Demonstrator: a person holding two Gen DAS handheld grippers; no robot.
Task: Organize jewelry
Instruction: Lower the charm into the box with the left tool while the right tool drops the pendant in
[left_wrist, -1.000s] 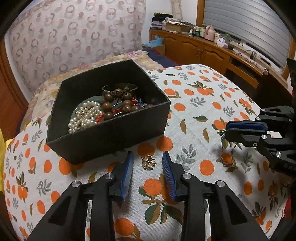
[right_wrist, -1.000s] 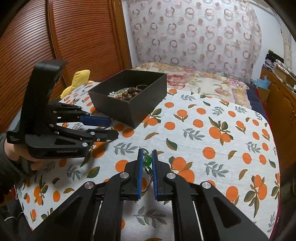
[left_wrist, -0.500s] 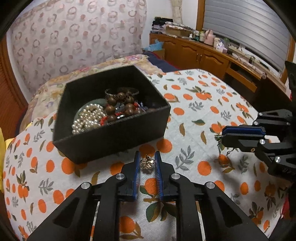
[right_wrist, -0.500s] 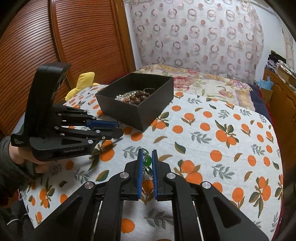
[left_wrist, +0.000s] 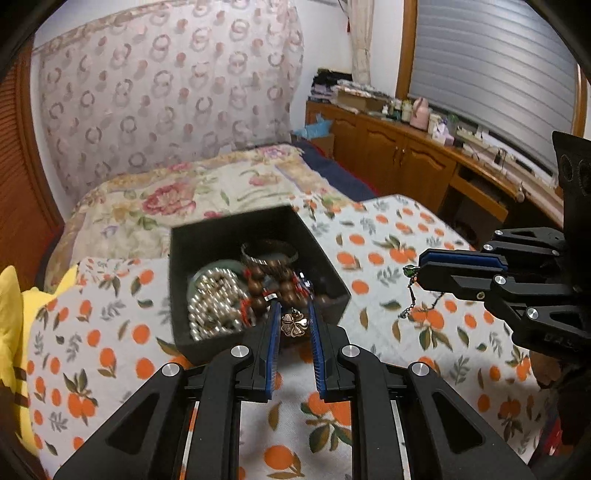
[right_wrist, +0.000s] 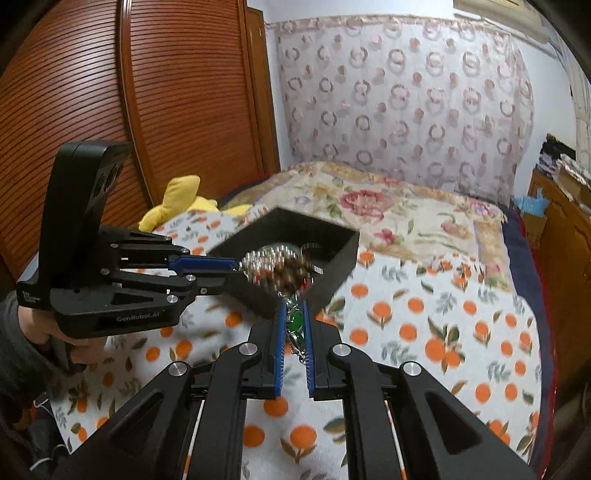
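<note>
A black open box (left_wrist: 184, 258) (right_wrist: 332, 236) holds a pearl string (left_wrist: 212, 299), brown wooden beads (left_wrist: 280, 277) and a metal bangle (left_wrist: 269, 251). My left gripper (left_wrist: 293, 317) is shut on a small rose-gold clover charm (left_wrist: 293, 325), lifted off the cloth just in front of the box. My right gripper (right_wrist: 293, 314) is shut on a green-bead chain bracelet (right_wrist: 295, 319); its chain (left_wrist: 410, 299) dangles below the fingers in the left wrist view. Both grippers hang above the orange-print cloth, near the box's front wall.
The orange-print cloth (left_wrist: 388, 266) covers the surface, with a floral bedspread (left_wrist: 177, 195) behind it. A yellow plush toy (left_wrist: 11, 321) lies at the left edge. Wooden cabinets (left_wrist: 399, 158) run along the right, a slatted wooden door (right_wrist: 147, 92) stands at the left.
The left gripper closed on the clover charm and lifted it off the cloth. The right gripper, holding the green bracelet throughout, also rose. Both now sit higher, nearer the box.
</note>
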